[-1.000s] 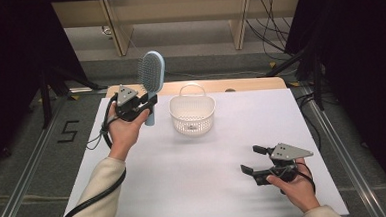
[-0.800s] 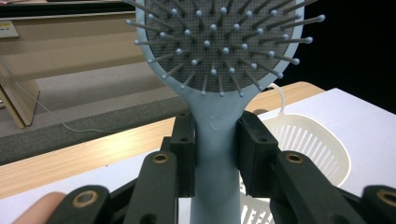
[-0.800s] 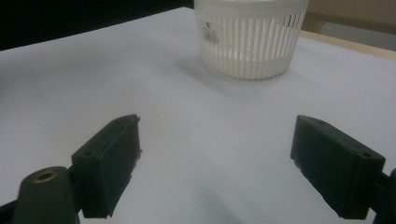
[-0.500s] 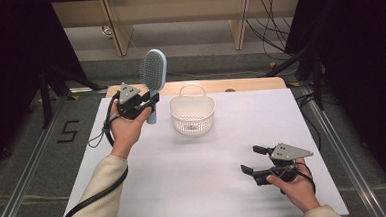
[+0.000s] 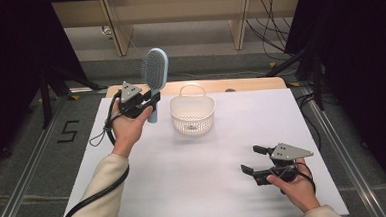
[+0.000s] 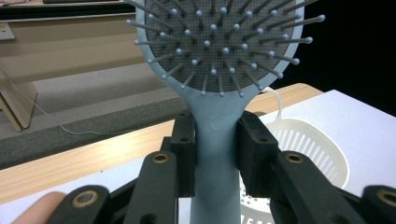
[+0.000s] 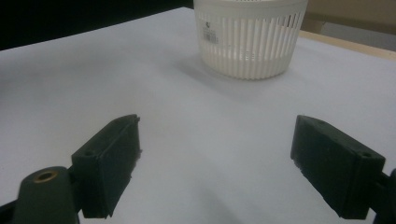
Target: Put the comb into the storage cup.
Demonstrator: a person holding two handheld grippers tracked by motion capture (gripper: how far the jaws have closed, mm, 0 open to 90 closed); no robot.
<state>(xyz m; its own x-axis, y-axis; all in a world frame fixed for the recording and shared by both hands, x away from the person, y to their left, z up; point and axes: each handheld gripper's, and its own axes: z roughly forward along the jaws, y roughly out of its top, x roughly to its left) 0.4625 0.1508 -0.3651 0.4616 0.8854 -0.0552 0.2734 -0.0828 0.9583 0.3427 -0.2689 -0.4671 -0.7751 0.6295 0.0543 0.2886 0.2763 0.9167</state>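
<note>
the left gripper [image 5: 148, 105] clamps the blue hairbrush [image 5: 154, 75] by its handle, long axis upright, bristle head at twelve o'clock, with the white basket [image 5: 193, 114] just beside at about four o'clock, probably its destination, while the right gripper [image 5: 254, 160] rests wide open and empty, well apart.

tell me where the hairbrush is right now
In the high view the hairbrush stands upright at far left, handle clamped in the left gripper, just left of the white basket.
</note>
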